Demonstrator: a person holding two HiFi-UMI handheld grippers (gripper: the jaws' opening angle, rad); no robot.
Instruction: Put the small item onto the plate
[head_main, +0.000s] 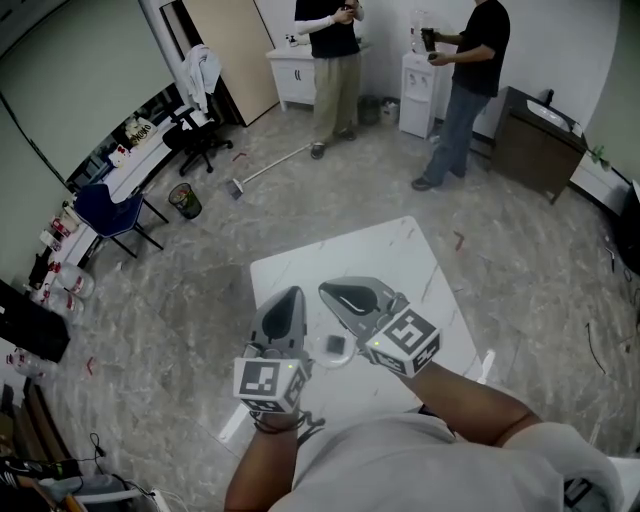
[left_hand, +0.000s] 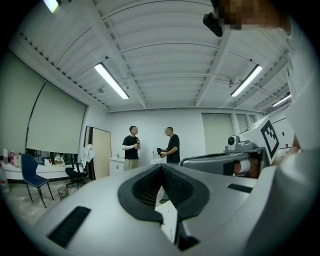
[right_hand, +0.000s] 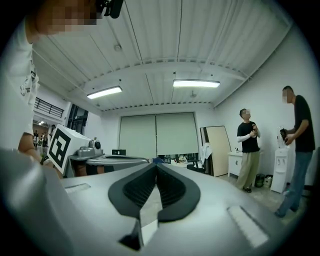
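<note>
Two grippers are held level above one white bench (head_main: 390, 260). The left gripper (head_main: 293, 294) has its fingers (left_hand: 145, 187) pressed together on nothing, and so does the right gripper (head_main: 329, 291), whose fingers (right_hand: 172, 192) also meet. Below and between them sits one clear plate (head_main: 322, 355). One small item (head_main: 336, 345) appears to lie on it. Two people (head_main: 335, 60) (head_main: 470, 80) stand well beyond the bench. At the left are one blue chair (head_main: 105, 212), one black chair (head_main: 195, 135) and one bin (head_main: 185, 200).

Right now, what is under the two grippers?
A small plate shows between the left gripper and right gripper, a dark item apparently on it. They cover parts of its rim.
</note>
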